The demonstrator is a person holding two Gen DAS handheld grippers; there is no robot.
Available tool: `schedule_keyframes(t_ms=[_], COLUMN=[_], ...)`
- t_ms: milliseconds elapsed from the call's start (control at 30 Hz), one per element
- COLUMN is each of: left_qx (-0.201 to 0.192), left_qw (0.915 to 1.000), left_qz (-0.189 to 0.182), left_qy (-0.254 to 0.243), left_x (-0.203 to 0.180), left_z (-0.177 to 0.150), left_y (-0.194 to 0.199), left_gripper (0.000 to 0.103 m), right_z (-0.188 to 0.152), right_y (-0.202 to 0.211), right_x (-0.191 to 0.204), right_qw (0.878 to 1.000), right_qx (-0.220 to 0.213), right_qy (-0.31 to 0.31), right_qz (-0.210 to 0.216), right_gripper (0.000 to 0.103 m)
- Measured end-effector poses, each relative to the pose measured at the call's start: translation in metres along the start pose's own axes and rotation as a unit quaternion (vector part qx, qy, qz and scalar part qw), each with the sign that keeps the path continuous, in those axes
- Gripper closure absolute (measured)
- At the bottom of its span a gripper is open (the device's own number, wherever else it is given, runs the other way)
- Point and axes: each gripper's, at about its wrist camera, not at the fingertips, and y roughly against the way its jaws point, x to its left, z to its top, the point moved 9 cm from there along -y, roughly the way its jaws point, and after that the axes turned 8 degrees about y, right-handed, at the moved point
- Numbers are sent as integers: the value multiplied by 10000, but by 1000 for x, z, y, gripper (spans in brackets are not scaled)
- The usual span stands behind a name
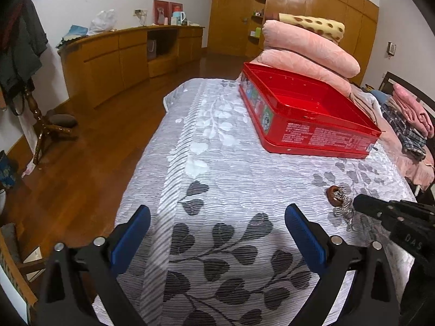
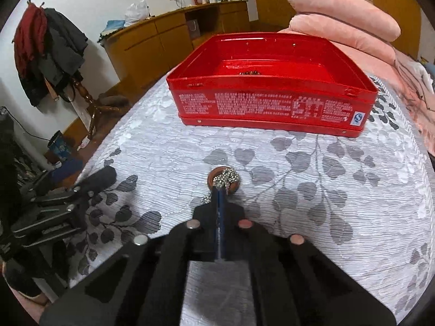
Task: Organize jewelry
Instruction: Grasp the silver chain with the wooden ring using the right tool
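Two risks ahead: right hand-held gripper (image 2: 220,190) clenched on thin bead chain (image 2: 227,176) over brown ring (image 2: 223,180) on bed (image 2: 299,244), short of red tin (image 2: 266,103); could slip, snag. Left hand-held gripper (image 1: 217,225) released, idle.

A home bedroom: a bed (image 1: 217,163) under a leaf-print quilt, stacked pink pillows (image 1: 307,51), a wooden wardrobe (image 1: 312,0), a low sideboard (image 1: 122,51), and a coat stand (image 2: 49,51).
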Motion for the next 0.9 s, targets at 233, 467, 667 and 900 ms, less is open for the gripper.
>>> schedule_keyframes(t_ms=[233,467,667,900], left_qx=[46,38,104,145], left_qw=[9998,9999,9997,9998], left_qz=[-119,-54,-27,-64], left_qy=[-137,-107,206,154], left_x=[-20,-15,2,-2], left_z=[-4,-2,3,3], left_y=[-2,-4,-8,-10], left_gripper=[6,6,6,6], right_z=[3,-2,-5,-3], right_y=[20,-5,-26,-22], right_x=[-15,-1,-1,-4], right_qw=[9998,9998,9995,9997], right_qx=[-197,91,281,189], right_qy=[-81,133,102,172], right_qz=[-45,79,67,59], right_gripper=[103,63,67,92])
